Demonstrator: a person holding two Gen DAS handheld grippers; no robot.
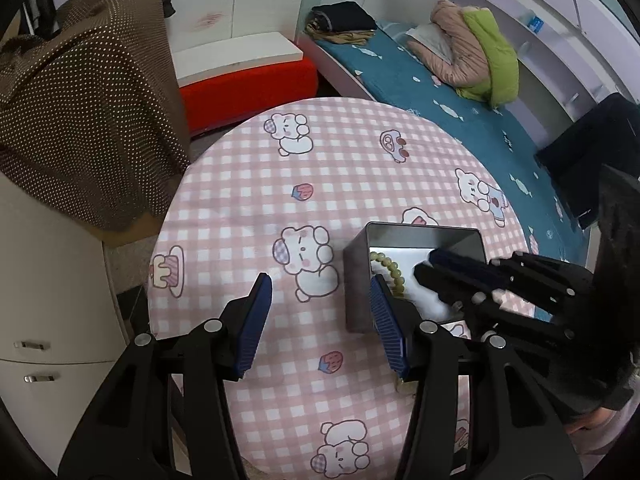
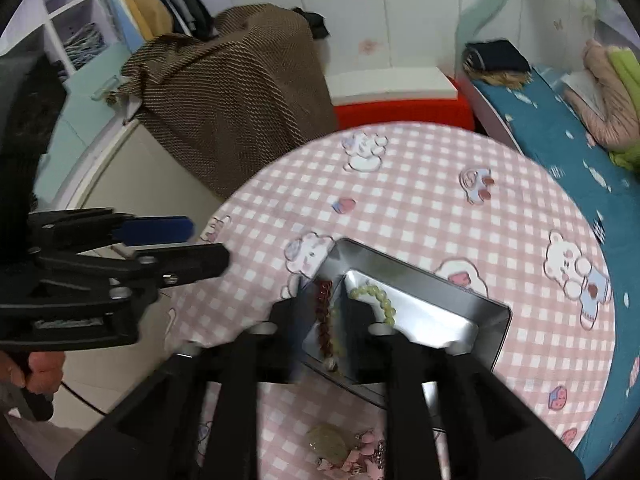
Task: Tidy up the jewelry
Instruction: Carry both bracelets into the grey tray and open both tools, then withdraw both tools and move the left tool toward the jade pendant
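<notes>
An open metal tin [image 1: 420, 229] [image 2: 420, 276] stands on the round table's pink checked cloth [image 1: 280, 168] [image 2: 420, 200]. A green bead bracelet [image 1: 384, 270] [image 2: 378, 300] lies in the tin, with a dark red bead bracelet [image 2: 325, 320] beside it. My right gripper [image 2: 328, 308] [image 1: 426, 264] reaches into the tin. Its jaws stand apart, the red bracelet lies between them, and the pads do not press on it. My left gripper [image 1: 320, 284] [image 2: 208, 240] hovers open to the left of the tin with only cloth between its blue pads. More jewelry, pink pieces and a pale green pendant [image 2: 344, 448], lies near the table's front edge.
A brown dotted cloth [image 1: 80, 100] drapes over a cabinet left of the table. Behind it stands a red stool with a white top [image 1: 248, 80]. A bed with a teal sheet [image 1: 460, 120] and jackets runs along the right. A hand [image 2: 40, 368] holds the left gripper's handle.
</notes>
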